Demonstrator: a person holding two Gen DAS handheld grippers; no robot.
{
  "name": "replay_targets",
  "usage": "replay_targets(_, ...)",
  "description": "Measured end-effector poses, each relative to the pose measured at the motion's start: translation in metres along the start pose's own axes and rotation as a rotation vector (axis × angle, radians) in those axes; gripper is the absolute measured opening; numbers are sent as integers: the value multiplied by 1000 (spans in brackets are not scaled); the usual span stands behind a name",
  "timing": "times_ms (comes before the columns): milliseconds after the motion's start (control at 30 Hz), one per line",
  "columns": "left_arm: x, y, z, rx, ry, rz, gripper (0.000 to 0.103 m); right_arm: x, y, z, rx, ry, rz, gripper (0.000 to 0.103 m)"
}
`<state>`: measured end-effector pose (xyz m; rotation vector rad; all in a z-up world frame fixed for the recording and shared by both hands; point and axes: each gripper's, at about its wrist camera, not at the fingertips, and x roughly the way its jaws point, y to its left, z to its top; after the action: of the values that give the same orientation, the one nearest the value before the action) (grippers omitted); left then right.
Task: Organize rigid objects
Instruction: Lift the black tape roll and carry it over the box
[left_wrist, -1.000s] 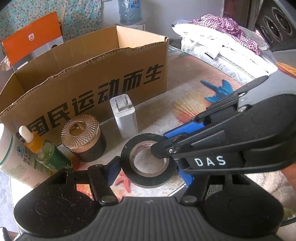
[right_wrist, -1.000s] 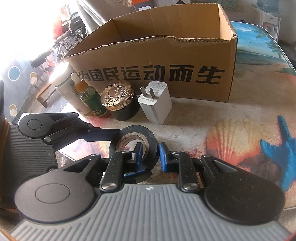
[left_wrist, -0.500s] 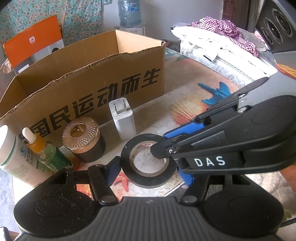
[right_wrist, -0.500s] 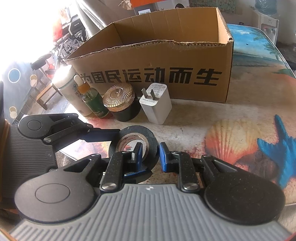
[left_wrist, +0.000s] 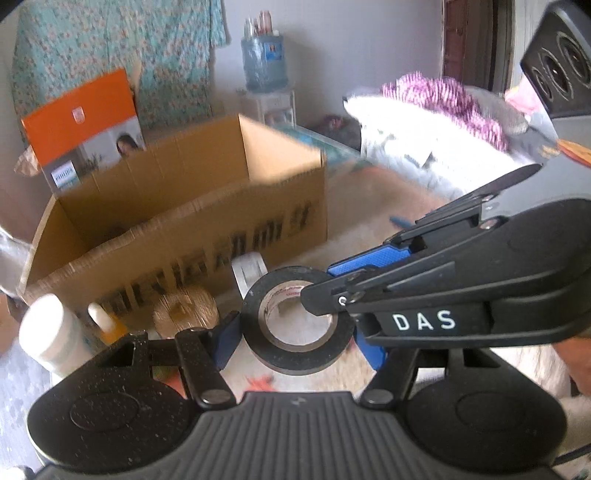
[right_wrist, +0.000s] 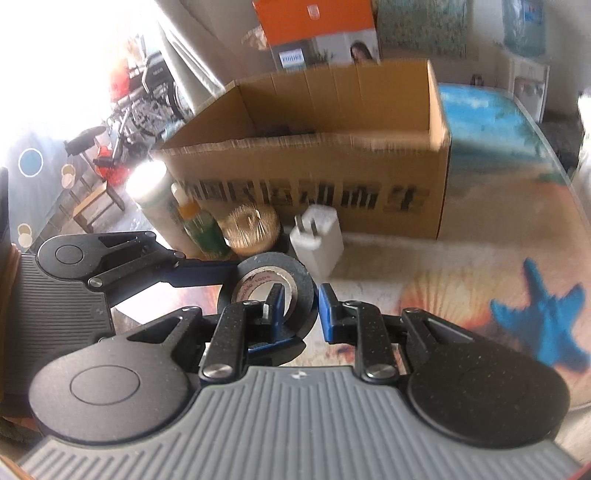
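Note:
A black roll of tape (left_wrist: 295, 347) hangs lifted above the table between both grippers. My left gripper (left_wrist: 295, 336) straddles the roll, with one blue finger on each side of it. My right gripper (right_wrist: 299, 306) is shut on the roll's wall (right_wrist: 301, 275), one finger inside the ring and one outside. The open cardboard box (left_wrist: 184, 236) with black lettering stands just behind. In front of the box (right_wrist: 332, 192) stand a white charger (right_wrist: 319, 240), a gold-lidded jar (right_wrist: 251, 229), a green dropper bottle (right_wrist: 199, 229) and a white bottle (right_wrist: 155, 199).
An orange and white carton (left_wrist: 85, 125) stands behind the box. White and purple cloth (left_wrist: 436, 125) lies at the back right. The table carries a seashell and blue starfish print (right_wrist: 539, 314). A water dispenser (left_wrist: 264, 66) stands by the far wall.
Both grippers have risen together with the tape roll, which has left the table. The box and the row of objects now sit lower and farther in both views, blurred by motion.

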<state>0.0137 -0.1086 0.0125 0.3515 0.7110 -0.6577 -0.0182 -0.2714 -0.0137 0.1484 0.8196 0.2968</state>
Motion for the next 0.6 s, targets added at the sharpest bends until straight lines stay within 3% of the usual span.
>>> replay_targets(200,-29,9,38,7,-114,44,67,-43,9,36,-57,-113,-4,19)
replay_targets(333,-35,25,68,8,-145,65,68,-64,13,71,-115,-171,11,19)
replay_targets(467,-23,54,98,-32,-115,45,68,-65,13,112,-164,-182,25,19)
replay_targets(600,11,92,123,-99,-9,2,67,-39,-4,158,-156,-115,66,19)
